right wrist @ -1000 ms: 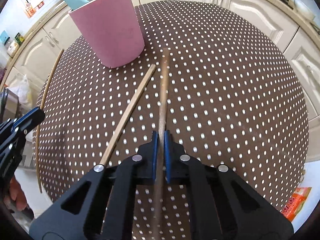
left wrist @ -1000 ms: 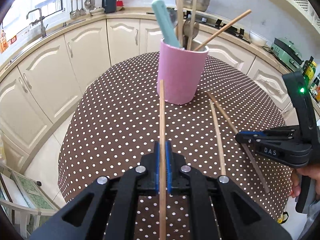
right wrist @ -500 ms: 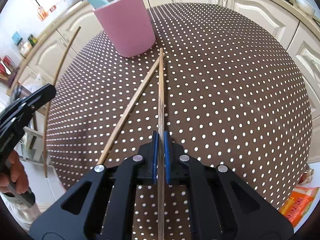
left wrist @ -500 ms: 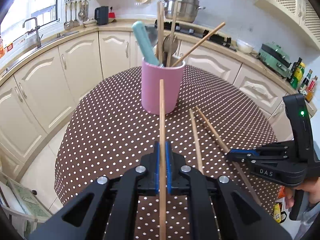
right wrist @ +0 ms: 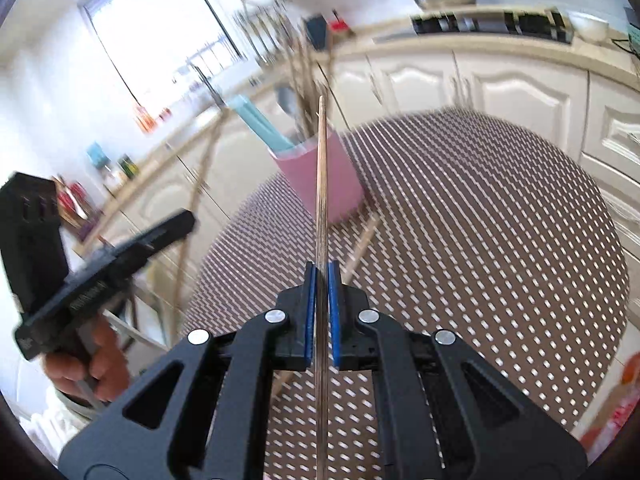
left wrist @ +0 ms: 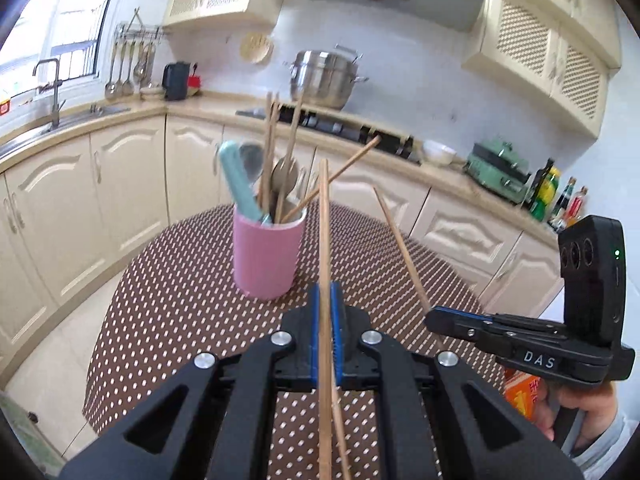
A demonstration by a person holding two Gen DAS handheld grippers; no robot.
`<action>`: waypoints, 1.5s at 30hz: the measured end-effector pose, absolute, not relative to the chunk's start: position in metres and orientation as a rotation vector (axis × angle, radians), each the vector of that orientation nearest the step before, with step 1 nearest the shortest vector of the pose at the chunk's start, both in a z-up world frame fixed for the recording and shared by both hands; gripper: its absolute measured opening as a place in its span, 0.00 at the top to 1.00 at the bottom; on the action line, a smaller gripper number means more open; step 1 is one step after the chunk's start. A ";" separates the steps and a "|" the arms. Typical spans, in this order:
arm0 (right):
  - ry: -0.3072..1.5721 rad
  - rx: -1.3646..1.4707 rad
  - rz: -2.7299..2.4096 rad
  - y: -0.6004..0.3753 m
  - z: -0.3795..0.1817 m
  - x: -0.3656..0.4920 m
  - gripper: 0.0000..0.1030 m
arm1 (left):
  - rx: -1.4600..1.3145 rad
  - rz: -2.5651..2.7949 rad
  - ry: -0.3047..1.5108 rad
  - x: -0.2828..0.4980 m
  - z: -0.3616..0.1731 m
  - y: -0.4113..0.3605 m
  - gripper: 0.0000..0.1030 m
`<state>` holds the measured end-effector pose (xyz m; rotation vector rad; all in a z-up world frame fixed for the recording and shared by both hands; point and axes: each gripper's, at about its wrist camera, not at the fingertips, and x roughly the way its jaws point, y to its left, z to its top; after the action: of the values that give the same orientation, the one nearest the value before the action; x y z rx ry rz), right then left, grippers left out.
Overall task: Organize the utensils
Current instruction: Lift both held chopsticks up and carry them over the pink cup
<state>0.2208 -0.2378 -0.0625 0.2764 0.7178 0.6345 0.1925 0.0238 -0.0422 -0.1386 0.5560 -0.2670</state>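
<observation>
Since each chopstick is a thin, stiff, nearly weightless rod of wood, it will not bend or crush, but it can pivot between the pads if pinched at only one spot. The left gripper is clamped on one chopstick partway along its length, with a long stretch reaching forward and up, off the table, its tip showing above and just right of the pink cup. The right gripper is likewise closed on its own chopstick, which points toward the cup (this view is smeared by motion, so fine detail is lost). In the left view that gripper's stick angles up from the closed jaws, clear of the cloth.

A grip nearer the middle gives less swing at the tip — a hold at the far end would, I judge, let the stick droop or twist. The smooth wood looks fairly slick against the blue pads, so firm pressure is sensible.

The cup stands upright on the brown polka-dot tablecloth and already holds several chopsticks, a spoon and a teal-handled utensil — crowded, so an incoming tip may snag. One more chopstick lies on the cloth beside the cup's base. Cream kitchen cabinets ring the table.
</observation>
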 end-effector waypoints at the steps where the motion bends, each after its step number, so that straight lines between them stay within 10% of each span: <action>1: 0.682 0.283 0.647 -0.236 -0.055 0.220 0.94 | -0.138 -0.275 0.539 0.192 -0.039 0.022 0.95; 45: 0.072 0.338 0.604 -0.125 -0.019 0.396 0.93 | -0.241 -0.171 -0.073 0.337 -0.015 0.045 0.94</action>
<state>0.3955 -0.1247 -0.0187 0.3379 0.0720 0.6035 0.3371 0.0449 -0.0150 -0.2408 -0.0730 -0.1708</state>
